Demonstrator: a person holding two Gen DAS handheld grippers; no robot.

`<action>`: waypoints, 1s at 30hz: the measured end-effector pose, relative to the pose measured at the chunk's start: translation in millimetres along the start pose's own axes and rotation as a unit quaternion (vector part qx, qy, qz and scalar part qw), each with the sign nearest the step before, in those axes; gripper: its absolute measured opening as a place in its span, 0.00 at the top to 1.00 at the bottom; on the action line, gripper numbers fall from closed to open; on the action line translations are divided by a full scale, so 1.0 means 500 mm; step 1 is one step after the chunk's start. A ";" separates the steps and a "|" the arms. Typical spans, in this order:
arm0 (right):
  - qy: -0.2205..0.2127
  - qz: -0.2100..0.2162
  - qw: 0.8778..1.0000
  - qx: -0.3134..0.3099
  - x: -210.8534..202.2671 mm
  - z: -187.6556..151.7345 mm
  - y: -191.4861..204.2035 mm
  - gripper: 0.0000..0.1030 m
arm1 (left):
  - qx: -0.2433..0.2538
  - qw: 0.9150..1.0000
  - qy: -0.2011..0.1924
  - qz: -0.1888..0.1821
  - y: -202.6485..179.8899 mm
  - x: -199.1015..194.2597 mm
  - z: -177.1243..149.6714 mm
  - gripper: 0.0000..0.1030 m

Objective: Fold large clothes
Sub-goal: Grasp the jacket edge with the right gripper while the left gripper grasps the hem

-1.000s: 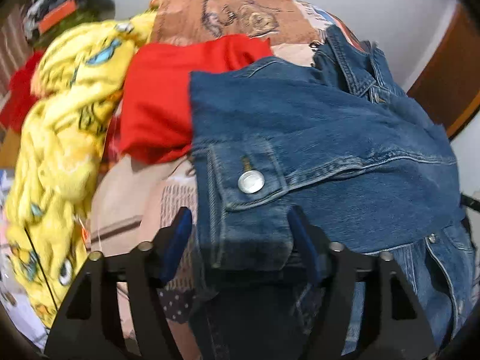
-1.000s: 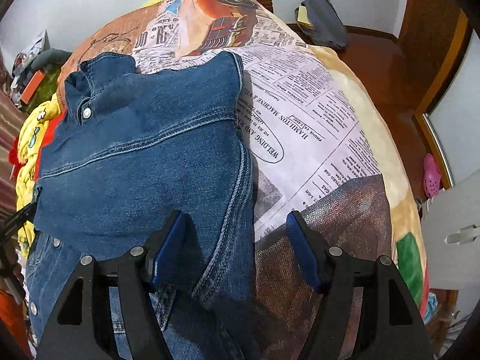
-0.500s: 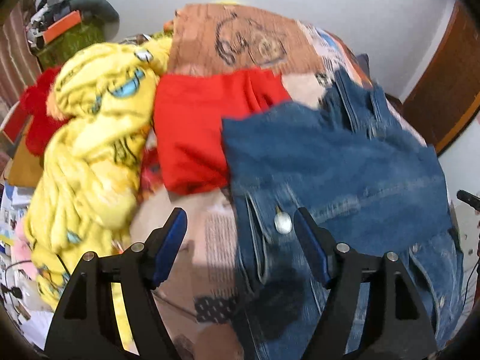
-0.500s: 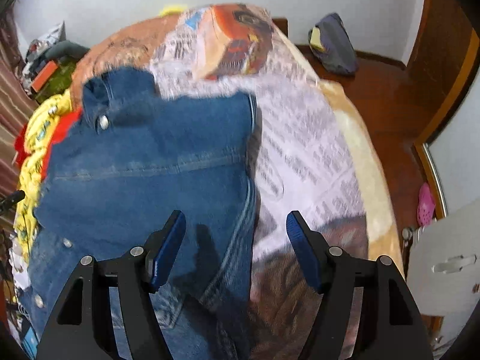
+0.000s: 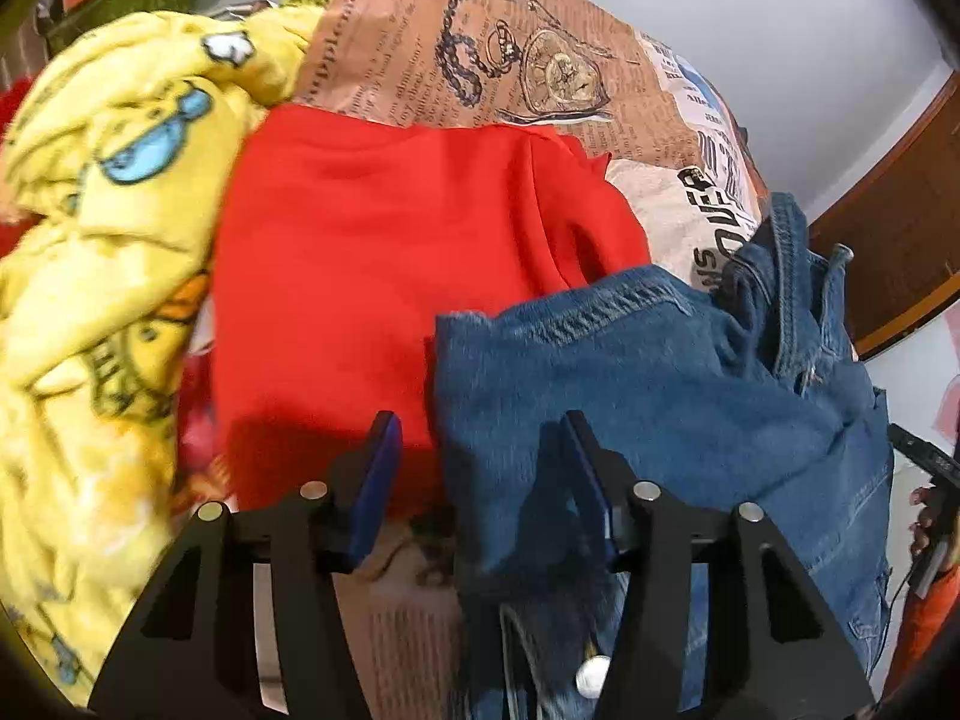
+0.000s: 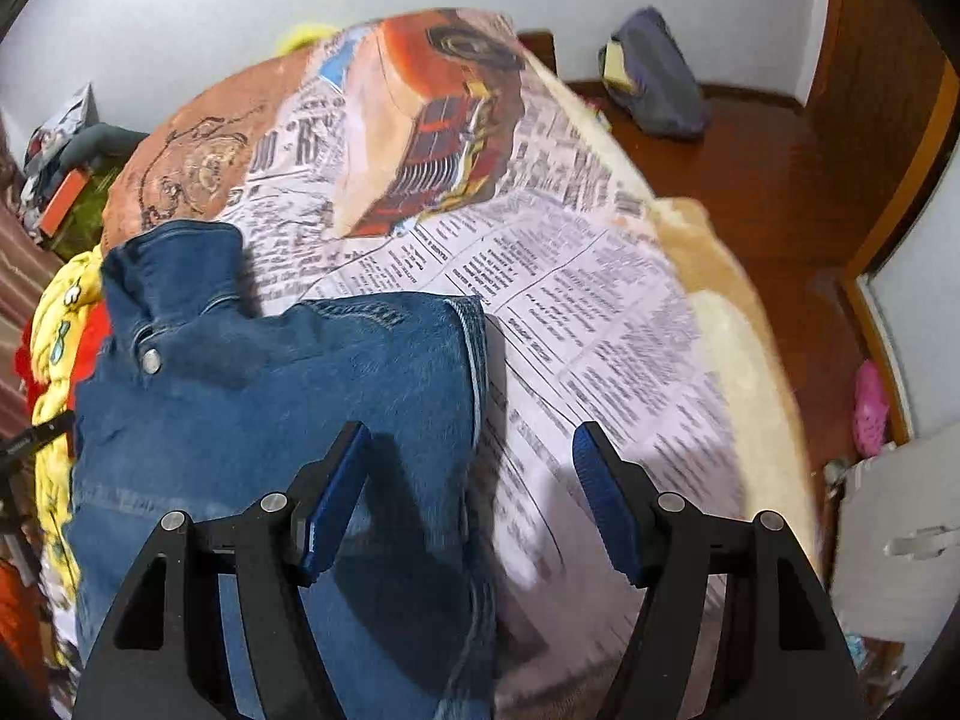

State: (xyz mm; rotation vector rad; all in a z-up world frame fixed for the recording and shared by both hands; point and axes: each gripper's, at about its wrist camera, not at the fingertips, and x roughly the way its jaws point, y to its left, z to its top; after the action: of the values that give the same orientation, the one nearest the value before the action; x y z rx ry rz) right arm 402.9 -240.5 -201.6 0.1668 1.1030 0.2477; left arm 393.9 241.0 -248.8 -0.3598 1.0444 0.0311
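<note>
Denim jacket (image 5: 648, 372) | left jaws part-open around its edge, grip unclear | right jaws wide apart above it

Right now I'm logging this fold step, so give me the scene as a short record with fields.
garment: denim jacket, lying on the bed
surface: newspaper-print blanket
left gripper: open, the jacket's edge between its fingers
right gripper: open, over the jacket's right edge, holding nothing
beside jacket: red garment, yellow blanket
floor: pink shoe
</note>
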 end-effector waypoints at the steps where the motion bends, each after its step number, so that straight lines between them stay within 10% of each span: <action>1: 0.002 0.005 1.000 0.006 0.012 0.005 -0.002 0.36 | -0.003 1.000 -0.001 -0.010 0.005 0.009 0.004 0.50; 7: -0.017 0.035 0.999 0.000 0.043 0.017 0.019 0.39 | -0.036 0.998 0.000 -0.043 0.027 0.036 0.015 0.87; 10: -0.019 0.027 0.999 -0.022 0.054 0.023 0.043 0.67 | -0.013 1.000 -0.013 -0.019 0.005 0.023 0.017 0.92; 14: -0.035 -0.002 0.997 -0.061 0.046 0.032 0.071 0.86 | 0.066 0.995 -0.045 0.058 -0.067 -0.027 0.020 0.92; 18: -0.047 0.009 0.996 -0.080 0.015 0.053 0.085 0.88 | 0.172 0.971 -0.097 0.135 -0.163 -0.080 -0.006 0.92; 30: -0.106 -0.020 0.987 -0.123 -0.034 0.146 0.129 0.90 | 0.121 0.973 -0.141 0.137 -0.164 -0.120 0.096 0.92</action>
State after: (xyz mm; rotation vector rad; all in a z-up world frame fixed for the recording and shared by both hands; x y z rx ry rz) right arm 453.6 -184.0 -138.1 -0.0487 0.8551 0.3192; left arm 419.9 187.1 -153.3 0.0146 0.7969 0.1954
